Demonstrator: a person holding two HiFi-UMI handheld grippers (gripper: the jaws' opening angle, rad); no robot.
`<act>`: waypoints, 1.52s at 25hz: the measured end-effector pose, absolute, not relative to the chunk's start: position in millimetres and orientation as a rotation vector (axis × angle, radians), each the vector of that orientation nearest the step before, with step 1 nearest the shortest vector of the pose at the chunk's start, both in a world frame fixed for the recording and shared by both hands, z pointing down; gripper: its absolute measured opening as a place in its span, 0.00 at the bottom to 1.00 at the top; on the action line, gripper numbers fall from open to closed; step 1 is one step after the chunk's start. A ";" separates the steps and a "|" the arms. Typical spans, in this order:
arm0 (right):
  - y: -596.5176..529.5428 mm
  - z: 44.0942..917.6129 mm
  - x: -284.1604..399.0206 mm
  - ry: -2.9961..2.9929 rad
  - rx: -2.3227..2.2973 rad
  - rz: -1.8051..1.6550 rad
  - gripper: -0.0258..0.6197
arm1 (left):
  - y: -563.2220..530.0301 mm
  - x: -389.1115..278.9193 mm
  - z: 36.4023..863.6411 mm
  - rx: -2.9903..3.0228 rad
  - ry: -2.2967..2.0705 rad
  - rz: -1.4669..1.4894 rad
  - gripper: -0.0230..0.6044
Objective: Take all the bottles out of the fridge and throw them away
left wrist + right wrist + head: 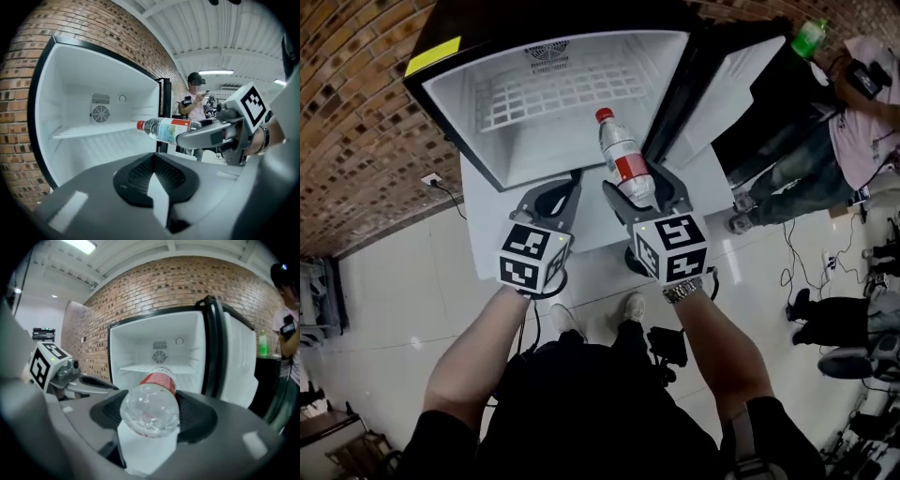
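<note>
Here's the bottle (621,150), clear plastic with a red cap and red label, out in the open air just in front of the fridge (450,112). The right gripper (642,183) has it pinched low on the body, one jaw on each side, with the cap pointing towards the bare wire shelf (553,98). From the right gripper view the round base (150,411) stares straight back at the camera. The left gripper (567,183) rides just beside it with its jaws pressed together on nothing.

No other bottle shows inside the fridge, so I'd say this one is bound for the bin, though no bin is in sight.

Now the worries. The hold sits near the base and most of the bottle sticks out ahead, so a quick swing could make the smooth plastic twist or slide free. The open door (741,84) stands close on the right and could clip the neck on a turn that way. A person (853,112) and loose cables (792,244) crowd the floor there too.
</note>
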State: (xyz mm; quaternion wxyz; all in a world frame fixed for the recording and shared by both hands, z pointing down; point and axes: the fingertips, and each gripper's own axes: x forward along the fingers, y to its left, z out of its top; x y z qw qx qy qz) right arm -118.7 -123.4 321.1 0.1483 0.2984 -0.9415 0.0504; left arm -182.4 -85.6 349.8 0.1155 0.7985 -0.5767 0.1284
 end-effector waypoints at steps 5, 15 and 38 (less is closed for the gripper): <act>-112.0 335.7 -38.3 -2.657 0.954 0.151 0.53 | -100.5 -129.2 372.2 2.410 -1.537 0.447 0.04; -68.4 424.8 130.5 -2.435 1.148 0.338 0.53 | -112.8 17.6 435.8 2.533 -1.171 0.623 0.04; -99.6 824.4 162.1 -2.054 1.026 0.854 0.53 | -116.6 103.3 631.3 2.367 -0.863 0.920 0.04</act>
